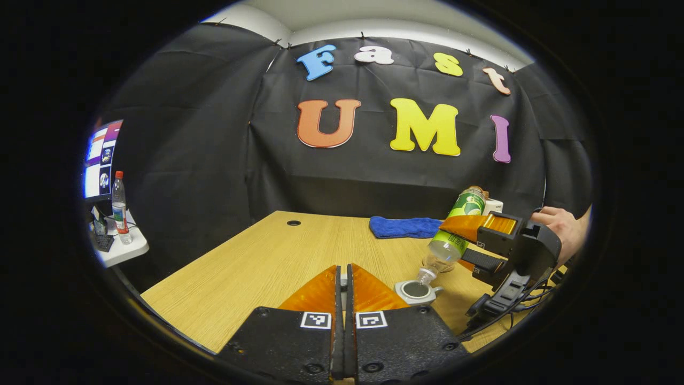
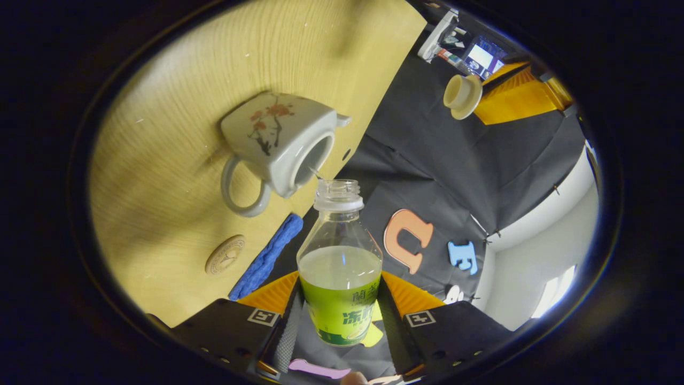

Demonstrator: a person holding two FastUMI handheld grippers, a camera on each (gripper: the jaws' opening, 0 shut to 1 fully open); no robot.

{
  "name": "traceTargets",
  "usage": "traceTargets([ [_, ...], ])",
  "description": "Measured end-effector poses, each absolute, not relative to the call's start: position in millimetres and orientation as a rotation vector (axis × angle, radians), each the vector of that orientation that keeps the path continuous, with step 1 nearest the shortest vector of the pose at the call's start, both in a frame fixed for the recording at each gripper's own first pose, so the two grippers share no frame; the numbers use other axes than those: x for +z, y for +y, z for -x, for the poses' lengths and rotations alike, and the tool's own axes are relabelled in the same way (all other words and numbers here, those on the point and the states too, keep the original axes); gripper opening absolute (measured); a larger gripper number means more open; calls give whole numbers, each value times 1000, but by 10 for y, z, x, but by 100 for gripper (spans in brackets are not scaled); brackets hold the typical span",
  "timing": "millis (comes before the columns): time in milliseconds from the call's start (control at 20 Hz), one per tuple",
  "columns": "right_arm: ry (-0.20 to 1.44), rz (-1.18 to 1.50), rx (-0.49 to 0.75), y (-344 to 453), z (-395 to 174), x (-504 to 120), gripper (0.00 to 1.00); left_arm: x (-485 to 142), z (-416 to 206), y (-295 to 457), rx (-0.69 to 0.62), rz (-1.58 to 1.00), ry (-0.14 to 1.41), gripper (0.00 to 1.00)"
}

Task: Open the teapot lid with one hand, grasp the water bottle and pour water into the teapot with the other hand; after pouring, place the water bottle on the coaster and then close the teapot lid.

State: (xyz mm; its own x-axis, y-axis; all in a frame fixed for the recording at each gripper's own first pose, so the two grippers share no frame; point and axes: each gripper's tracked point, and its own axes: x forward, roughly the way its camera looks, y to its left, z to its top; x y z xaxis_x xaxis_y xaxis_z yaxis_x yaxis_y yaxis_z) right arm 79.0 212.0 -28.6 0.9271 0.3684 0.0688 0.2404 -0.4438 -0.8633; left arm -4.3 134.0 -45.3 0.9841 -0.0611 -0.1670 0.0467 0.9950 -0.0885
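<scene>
Pour step underway, by my read: teapot point(image 2: 278, 144) sits lidless on the table point(image 1: 256, 256) at lower right of the left gripper view, water bottle point(image 2: 339, 267) is tipped mouth-down over its opening; still left are bottle onto coaster point(image 2: 225, 255) and lid point(image 2: 462, 95) back on. Right gripper point(image 2: 338, 321) is clamped on the bottle's labelled body, both fingers pressing. In the right gripper view's upper right, left gripper point(image 1: 344, 289) holds the lid, jaws nearly together.
</scene>
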Motion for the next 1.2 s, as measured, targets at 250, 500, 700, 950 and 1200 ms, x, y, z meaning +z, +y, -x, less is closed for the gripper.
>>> traceTargets([
  [250, -433, 2049, 161, 2119, -799, -296, 70, -452, 43, 1346, -55, 82, 171, 3],
  [500, -428, 2047, 162, 2115, -815, -290, 71, -443, 43, 1349, -51, 82, 172, 3],
  [700, -431, 2035, 159, 2123, -823, -281, 70, -440, 53, 1335, -55, 79, 171, 3],
  [950, -300, 1802, 255, 1961, -850, -403, 70, -450, 64, 1402, -42, 79, 170, 1],
  [1200, -79, 1388, 426, 1857, -784, -568, 72, -370, 89, 1434, -22, 68, 153, 3],
])
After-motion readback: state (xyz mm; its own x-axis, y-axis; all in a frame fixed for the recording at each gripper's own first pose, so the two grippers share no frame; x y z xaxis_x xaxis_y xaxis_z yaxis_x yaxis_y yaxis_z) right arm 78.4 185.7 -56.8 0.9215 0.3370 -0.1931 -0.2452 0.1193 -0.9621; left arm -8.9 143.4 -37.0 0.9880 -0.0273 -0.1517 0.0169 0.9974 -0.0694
